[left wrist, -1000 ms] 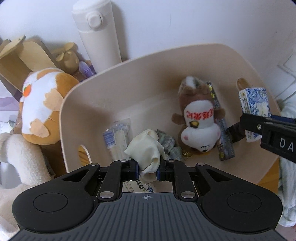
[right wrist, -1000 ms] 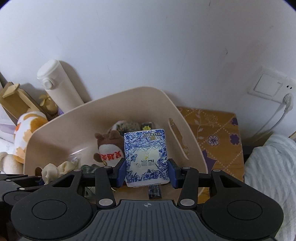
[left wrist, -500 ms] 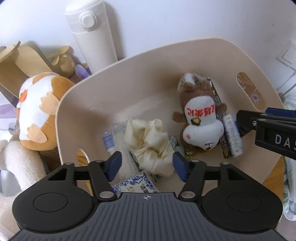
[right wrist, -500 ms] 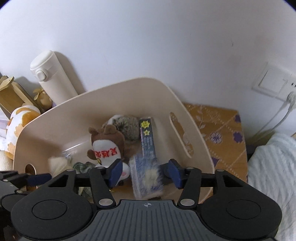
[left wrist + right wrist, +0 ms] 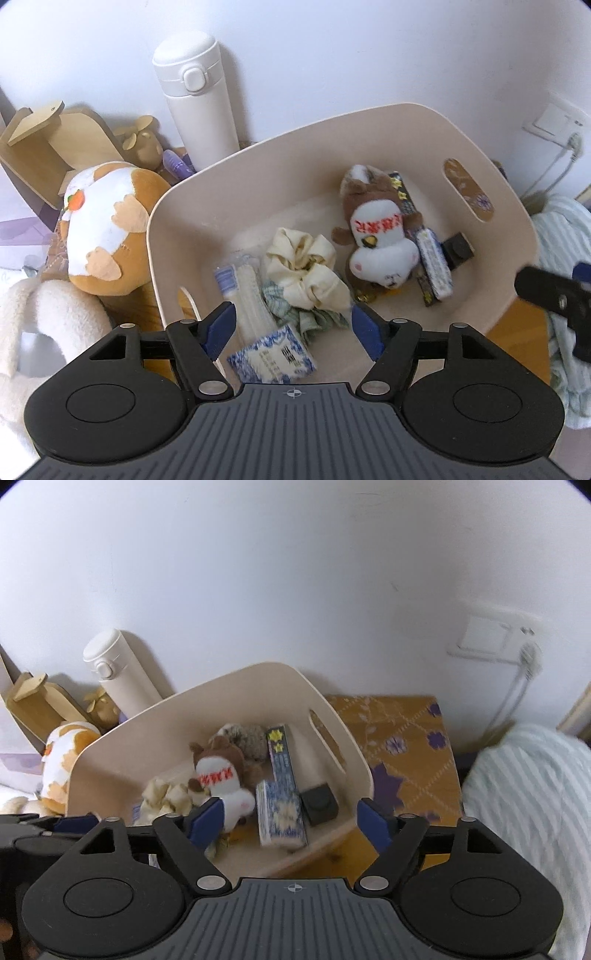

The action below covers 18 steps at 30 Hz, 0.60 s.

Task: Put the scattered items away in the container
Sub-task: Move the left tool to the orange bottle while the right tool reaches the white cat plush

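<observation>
With both grippers, left gripper [image 5: 291, 328] and right gripper [image 5: 290, 821], just opened wide and empty, we see the cream scrunchie [image 5: 304, 271] and tissue pack [image 5: 282, 816] lying inside the beige container [image 5: 517, 236], where most items sit.

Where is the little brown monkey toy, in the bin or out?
In. The monkey toy lies on the floor of the beige bin, beside a cream cloth.
</observation>
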Motion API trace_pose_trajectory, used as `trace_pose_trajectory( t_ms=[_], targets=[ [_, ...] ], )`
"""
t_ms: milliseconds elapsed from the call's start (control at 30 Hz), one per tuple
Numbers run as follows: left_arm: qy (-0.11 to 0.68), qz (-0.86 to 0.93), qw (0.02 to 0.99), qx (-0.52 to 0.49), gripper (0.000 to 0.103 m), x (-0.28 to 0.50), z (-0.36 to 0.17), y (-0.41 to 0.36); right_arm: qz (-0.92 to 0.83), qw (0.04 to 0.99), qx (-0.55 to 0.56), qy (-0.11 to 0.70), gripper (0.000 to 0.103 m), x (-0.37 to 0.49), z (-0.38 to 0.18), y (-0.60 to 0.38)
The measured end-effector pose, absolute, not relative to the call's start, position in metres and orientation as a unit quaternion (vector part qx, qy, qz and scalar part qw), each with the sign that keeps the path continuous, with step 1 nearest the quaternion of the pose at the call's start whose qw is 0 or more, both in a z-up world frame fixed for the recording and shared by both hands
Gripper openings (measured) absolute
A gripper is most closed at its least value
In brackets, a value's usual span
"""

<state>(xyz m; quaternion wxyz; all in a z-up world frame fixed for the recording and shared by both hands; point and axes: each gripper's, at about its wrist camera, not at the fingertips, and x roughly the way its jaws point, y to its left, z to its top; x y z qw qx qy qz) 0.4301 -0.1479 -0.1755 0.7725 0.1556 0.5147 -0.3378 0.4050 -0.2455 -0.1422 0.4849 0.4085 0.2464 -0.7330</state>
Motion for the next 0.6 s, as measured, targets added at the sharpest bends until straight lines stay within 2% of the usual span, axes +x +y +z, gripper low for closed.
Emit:
trace_pose_trajectory(
  t_ms=[200, 300, 600],
  targets=[
    [0.510, -0.353, 0.768, 0.163, 0.071, 0.407, -0.167, -0.132, -0.742, 0.457, 0.435, 0.227, 0.086, 0.410, -0.144, -0.201],
    [0.512, -0.359, 0.764, 0.161, 0.071, 0.394, -0.162, -0.122, -0.758, 0.417, 0.466, 0.188, 0.089, 0.414, -0.149, -0.176],
    [0.535, -0.353, 0.753, 0.151, 0.074, 0.370, -0.165, -0.095, -0.744, 0.357, 0.538, 0.174, 0.092, 0.433, -0.193, -0.141]
  ],
)
